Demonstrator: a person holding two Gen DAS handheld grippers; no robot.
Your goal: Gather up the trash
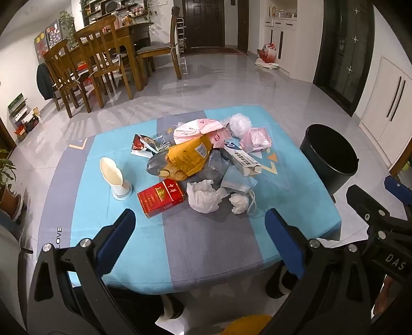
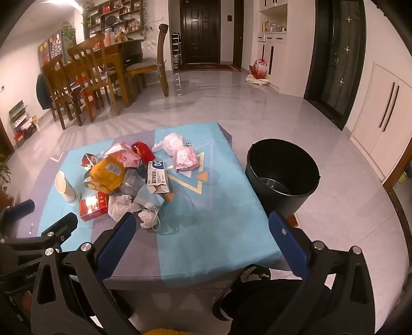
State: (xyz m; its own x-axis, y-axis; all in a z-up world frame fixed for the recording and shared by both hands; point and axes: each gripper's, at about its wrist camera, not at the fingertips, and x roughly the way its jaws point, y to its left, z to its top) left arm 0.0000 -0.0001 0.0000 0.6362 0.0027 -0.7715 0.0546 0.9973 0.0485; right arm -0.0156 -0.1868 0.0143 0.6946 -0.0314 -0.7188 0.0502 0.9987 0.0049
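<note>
A heap of trash lies mid-table on a blue and grey cloth (image 1: 206,239): a yellow snack bag (image 1: 186,158), a red cigarette box (image 1: 161,197), crumpled white tissue (image 1: 203,197), a white medicine carton (image 1: 243,158), pink bags (image 1: 256,139) and a flattened paper cup (image 1: 114,177). A black bucket (image 2: 282,175) stands on the floor right of the table. My left gripper (image 1: 199,223) hangs open above the near table edge, short of the heap. My right gripper (image 2: 202,226) is open too, beside it to the right. Neither holds anything.
A wooden dining table with chairs (image 1: 97,59) stands at the back left. White cupboards (image 1: 386,110) line the right wall. A dark door (image 1: 203,23) is at the far end. A potted plant (image 1: 6,185) sits at the left, with shiny tiled floor all round.
</note>
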